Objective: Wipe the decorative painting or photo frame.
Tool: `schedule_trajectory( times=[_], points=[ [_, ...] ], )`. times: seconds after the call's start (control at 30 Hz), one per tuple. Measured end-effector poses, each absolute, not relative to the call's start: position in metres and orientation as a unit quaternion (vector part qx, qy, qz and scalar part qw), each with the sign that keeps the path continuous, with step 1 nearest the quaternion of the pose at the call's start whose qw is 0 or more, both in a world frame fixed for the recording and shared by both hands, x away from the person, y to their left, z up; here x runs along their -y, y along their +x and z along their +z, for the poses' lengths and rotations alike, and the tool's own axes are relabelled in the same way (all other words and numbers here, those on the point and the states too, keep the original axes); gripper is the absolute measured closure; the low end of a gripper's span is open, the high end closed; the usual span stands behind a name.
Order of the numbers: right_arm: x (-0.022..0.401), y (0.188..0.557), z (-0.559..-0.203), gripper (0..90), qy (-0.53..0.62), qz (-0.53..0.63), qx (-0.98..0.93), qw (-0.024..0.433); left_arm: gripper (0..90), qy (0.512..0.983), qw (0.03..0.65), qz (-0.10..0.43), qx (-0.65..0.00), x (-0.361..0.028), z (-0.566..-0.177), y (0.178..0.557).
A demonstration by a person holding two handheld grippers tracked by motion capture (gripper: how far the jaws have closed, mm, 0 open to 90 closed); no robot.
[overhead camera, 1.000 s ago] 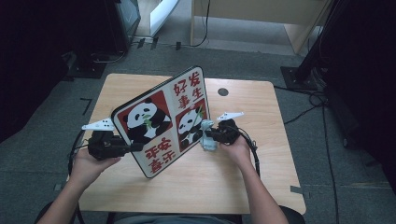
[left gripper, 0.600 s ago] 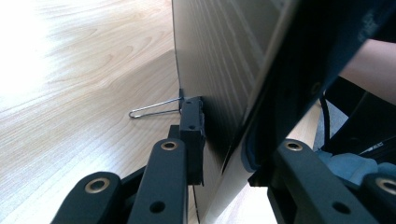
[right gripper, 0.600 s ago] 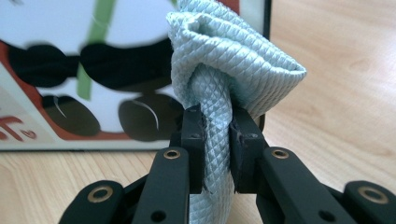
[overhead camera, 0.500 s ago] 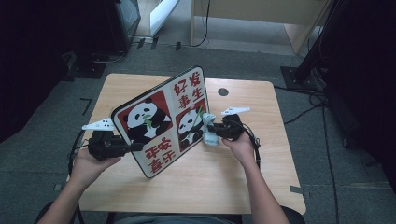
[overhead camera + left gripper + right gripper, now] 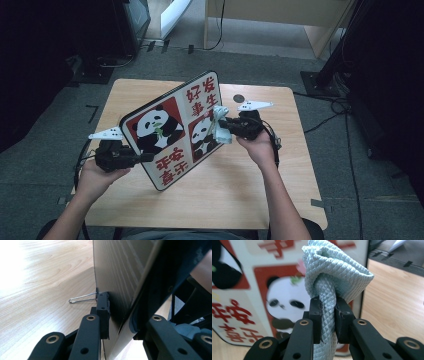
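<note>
With the left tongs [image 5: 146,157] clenched on the panda board's [image 5: 172,131] edge, tilted over the surface's [image 5: 260,200] middle, the right tongs [image 5: 223,126] gripping the cloth [image 5: 332,277] should wipe flat, probably with light pressure.

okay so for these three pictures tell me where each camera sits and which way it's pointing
High view: above the person's side, looking forward and down at the table; both forearms enter from below.
Left gripper view: rides the left claw, looking along its jaws, which clamp the panda board by its edge.
Right gripper view: rides the right claw, facing the board's printed front; jaws pinch a pale blue cloth.
Shared: the high and right gripper views both show board and cloth.
</note>
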State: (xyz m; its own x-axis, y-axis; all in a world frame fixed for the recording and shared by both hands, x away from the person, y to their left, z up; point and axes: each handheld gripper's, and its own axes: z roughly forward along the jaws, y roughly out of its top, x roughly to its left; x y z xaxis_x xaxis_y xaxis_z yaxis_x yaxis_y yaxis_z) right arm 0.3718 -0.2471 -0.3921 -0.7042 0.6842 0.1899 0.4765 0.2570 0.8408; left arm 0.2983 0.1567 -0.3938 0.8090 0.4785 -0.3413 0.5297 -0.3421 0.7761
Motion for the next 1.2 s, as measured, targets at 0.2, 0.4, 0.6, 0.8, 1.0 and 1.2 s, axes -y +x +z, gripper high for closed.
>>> schedule_trajectory(
  times=[0.2, 0.4, 0.6, 0.8, 1.0, 1.2],
  points=[
    [0.237, 0.371, -0.371, 78.7, 0.353, 0.495, -0.787, 0.108, 75.3, 0.819, 0.484, -0.027, -0.308, -0.156, -0.394, 0.297],
    [0.226, 0.372, -0.354, 78.6, 0.333, 0.49, -0.798, 0.113, 75.2, 0.818, 0.484, -0.026, -0.309, -0.156, -0.395, 0.296],
    [0.218, 0.377, -0.331, 78.6, 0.32, 0.499, -0.798, 0.113, 75.3, 0.818, 0.484, -0.029, -0.309, -0.156, -0.395, 0.297],
    [0.205, 0.382, -0.301, 78.6, 0.297, 0.503, -0.803, 0.118, 75.3, 0.818, 0.484, -0.029, -0.308, -0.156, -0.395, 0.298],
    [0.187, 0.385, -0.277, 78.5, 0.276, 0.501, -0.81, 0.129, 75.4, 0.819, 0.484, -0.029, -0.306, -0.156, -0.395, 0.298],
    [0.179, 0.39, -0.277, 78.2, 0.279, 0.499, -0.811, 0.129, 75.6, 0.819, 0.482, -0.03, -0.309, -0.155, -0.394, 0.298]
  ],
)
